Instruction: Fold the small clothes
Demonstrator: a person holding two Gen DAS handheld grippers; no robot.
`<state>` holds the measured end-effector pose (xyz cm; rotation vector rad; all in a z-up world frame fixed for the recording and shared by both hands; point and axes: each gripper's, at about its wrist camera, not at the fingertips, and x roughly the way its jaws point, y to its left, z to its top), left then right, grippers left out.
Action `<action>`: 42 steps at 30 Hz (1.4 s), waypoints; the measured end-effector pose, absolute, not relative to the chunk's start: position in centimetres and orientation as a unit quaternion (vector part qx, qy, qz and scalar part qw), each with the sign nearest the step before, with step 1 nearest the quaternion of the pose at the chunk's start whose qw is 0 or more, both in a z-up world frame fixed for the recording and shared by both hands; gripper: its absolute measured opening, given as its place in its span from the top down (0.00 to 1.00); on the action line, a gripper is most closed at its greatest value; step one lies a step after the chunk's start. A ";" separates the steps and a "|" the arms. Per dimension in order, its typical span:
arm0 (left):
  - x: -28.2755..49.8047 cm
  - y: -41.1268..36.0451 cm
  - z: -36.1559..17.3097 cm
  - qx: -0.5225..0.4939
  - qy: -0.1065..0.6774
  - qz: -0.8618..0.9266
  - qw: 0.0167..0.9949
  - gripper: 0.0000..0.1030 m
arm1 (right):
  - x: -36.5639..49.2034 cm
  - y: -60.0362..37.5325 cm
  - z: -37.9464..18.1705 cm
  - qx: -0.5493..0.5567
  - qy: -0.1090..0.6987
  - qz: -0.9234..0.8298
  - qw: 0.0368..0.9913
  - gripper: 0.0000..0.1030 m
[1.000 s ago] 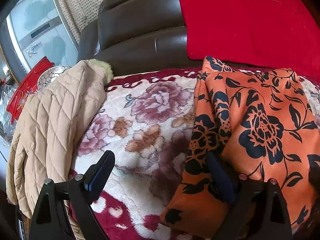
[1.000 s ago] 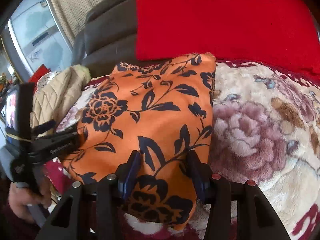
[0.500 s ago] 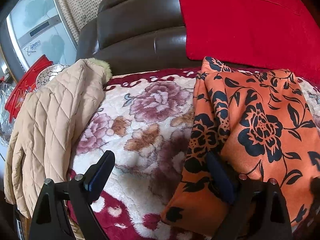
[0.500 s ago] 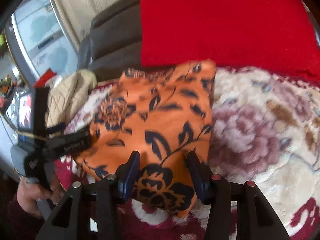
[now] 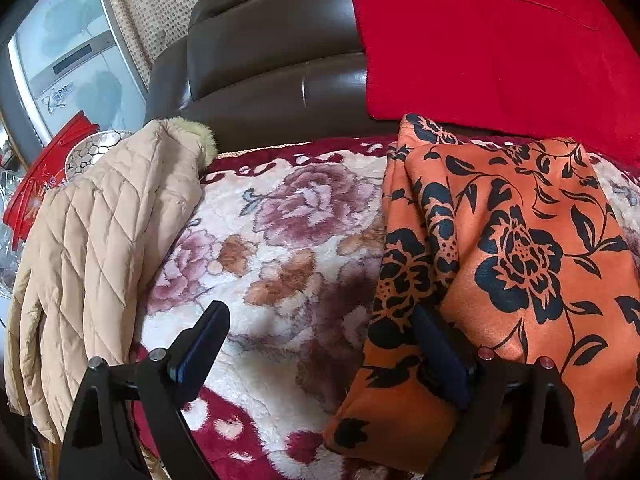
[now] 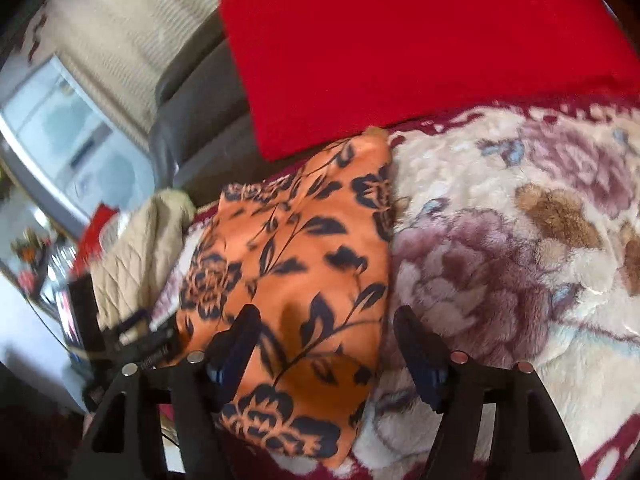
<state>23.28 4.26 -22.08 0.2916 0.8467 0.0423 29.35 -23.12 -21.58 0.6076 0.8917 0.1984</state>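
An orange garment with a black flower print [image 5: 504, 248] lies folded into a narrow rectangle on a floral plush blanket [image 5: 288, 240]. It also shows in the right wrist view [image 6: 304, 280]. My left gripper [image 5: 320, 352] is open and empty at the garment's left front edge, its right finger against the cloth. My right gripper [image 6: 328, 348] is open and empty over the garment's front right corner, jaws wide apart. The left gripper shows at the garment's left side in the right wrist view [image 6: 132, 340].
A beige quilted jacket [image 5: 92, 248] lies at the blanket's left edge. A red cloth [image 5: 488, 40] drapes over the dark leather sofa back [image 5: 264, 72]. A red tray and glassware [image 5: 44, 172] stand far left.
My right gripper has opened wider, let go of the garment's front edge and drawn back and up. The left gripper has stayed in place.
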 end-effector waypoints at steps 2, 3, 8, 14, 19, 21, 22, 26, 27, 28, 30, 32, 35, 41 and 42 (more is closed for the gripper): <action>23.3 4.3 -22.1 0.141 0.410 0.019 0.901 0.10 | 30.3 -24.0 -22.4 0.319 0.430 0.107 0.838 0.27; 23.3 4.3 -22.1 0.141 0.410 0.019 0.901 0.10 | 30.9 -24.3 -22.9 0.334 0.435 0.114 0.828 0.27; 23.8 5.0 -21.7 0.121 0.429 -0.005 0.895 0.10 | 33.4 -24.6 -26.1 0.384 0.479 0.139 0.777 0.27; 25.4 7.5 -18.2 -0.013 0.453 -0.144 0.880 0.10 | 35.4 -23.8 -26.3 0.384 0.476 0.178 0.771 0.15; 29.2 5.5 -19.2 0.009 0.502 -0.199 0.842 0.10 | 36.8 -22.2 -26.3 0.351 0.482 0.186 0.781 0.15; 30.4 4.5 -21.2 0.016 0.546 -0.221 0.808 0.10 | 37.2 -21.8 -26.3 0.344 0.482 0.193 0.782 0.15; 30.8 4.2 -22.2 0.012 0.562 -0.236 0.793 0.10 | 37.5 -21.5 -26.3 0.341 0.482 0.195 0.783 0.16; 31.9 3.9 -24.7 -0.035 0.597 -0.275 0.753 0.10 | 37.9 -21.0 -26.4 0.335 0.479 0.197 0.787 0.26; 32.0 4.0 -25.2 -0.049 0.605 -0.286 0.741 0.10 | 38.2 -20.7 -26.3 0.334 0.477 0.199 0.788 0.28; 32.0 3.9 -25.8 -0.063 0.616 -0.297 0.727 0.10 | 38.2 -20.7 -26.3 0.335 0.476 0.201 0.788 0.31; 31.9 3.6 -26.5 -0.070 0.621 -0.304 0.719 0.10 | 38.3 -20.7 -26.5 0.334 0.473 0.201 0.790 0.35; 31.9 3.7 -26.7 -0.085 0.619 -0.307 0.718 0.10 | 38.4 -20.5 -26.7 0.329 0.472 0.201 0.793 0.38; 31.7 3.6 -26.5 -0.111 0.611 -0.311 0.719 0.17 | 38.5 -20.2 -26.4 0.328 0.463 0.206 0.797 0.46; 30.0 2.0 -24.3 -0.100 0.590 -0.323 0.734 0.52 | 37.6 -19.8 -24.0 0.312 0.429 0.217 0.820 0.54; 29.7 1.6 -23.9 -0.098 0.587 -0.326 0.734 0.55 | 37.4 -19.9 -23.6 0.311 0.424 0.219 0.822 0.54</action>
